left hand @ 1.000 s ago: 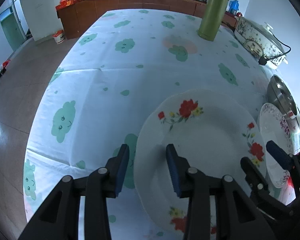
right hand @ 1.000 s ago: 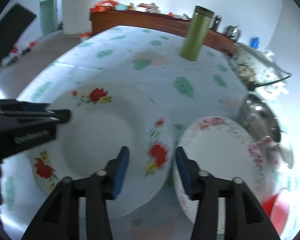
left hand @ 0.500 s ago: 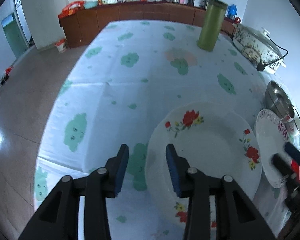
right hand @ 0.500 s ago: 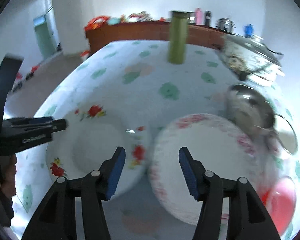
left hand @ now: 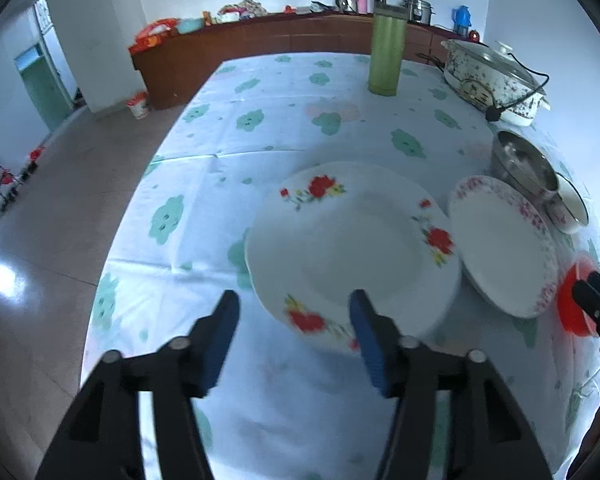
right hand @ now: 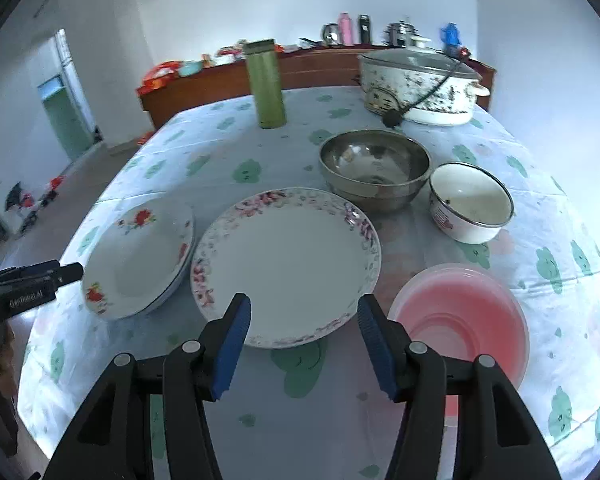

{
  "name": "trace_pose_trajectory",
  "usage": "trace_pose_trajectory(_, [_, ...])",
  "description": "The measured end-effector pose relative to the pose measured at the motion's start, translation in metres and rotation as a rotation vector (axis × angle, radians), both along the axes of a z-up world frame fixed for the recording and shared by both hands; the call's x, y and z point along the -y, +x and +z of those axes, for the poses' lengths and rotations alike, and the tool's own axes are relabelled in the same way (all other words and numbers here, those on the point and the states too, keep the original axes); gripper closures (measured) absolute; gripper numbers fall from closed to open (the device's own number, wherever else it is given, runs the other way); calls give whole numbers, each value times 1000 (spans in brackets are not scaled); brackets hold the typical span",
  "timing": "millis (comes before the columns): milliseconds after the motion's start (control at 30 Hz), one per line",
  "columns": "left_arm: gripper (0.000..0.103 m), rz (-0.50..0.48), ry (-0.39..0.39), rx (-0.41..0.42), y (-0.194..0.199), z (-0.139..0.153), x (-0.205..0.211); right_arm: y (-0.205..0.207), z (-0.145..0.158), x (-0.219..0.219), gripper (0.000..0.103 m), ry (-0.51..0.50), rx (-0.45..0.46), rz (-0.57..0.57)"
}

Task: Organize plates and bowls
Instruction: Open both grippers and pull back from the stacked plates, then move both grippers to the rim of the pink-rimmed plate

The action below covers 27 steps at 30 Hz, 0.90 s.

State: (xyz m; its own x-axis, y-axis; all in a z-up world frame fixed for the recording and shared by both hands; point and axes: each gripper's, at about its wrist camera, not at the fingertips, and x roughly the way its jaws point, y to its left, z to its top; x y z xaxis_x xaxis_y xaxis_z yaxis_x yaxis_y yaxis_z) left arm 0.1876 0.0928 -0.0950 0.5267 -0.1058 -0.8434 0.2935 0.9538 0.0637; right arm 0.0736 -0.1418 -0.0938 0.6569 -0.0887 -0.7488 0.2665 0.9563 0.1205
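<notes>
Both grippers hover empty over the table. Left gripper [left hand: 294, 334] — jaws just opened wider, nothing between the pads — sits above the near rim of the red-flowered plate [left hand: 352, 248]. Right gripper [right hand: 302, 338] stands released over the pink-rimmed plate [right hand: 286, 266], which lies just beside the first. Steel bowl [right hand: 374, 168], white enamel bowl [right hand: 472, 208] and pink plastic bowl [right hand: 460, 320] remain unsorted. Likely step: choosing the next piece — probably seizing the pink-rimmed plate by its rim for stacking.
</notes>
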Motion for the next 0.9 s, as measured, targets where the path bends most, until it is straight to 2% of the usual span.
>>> trace_pose_trajectory(167, [32,54,8,0,-43,6,19,-17,7,8,45,14,8,92])
trace_pose_trajectory(333, [31,93,-10,-47,-75,-5,43,-42,13,23,45,-6,5,152])
trace_pose_trajectory(567, [31,82,-31,-86,-110,-17,89,-70,21,50,45,-35,24,197])
trace_pose_trajectory(900, [31,54,1,-48,-139,-3,127,-90,27,81,45,0,61,210])
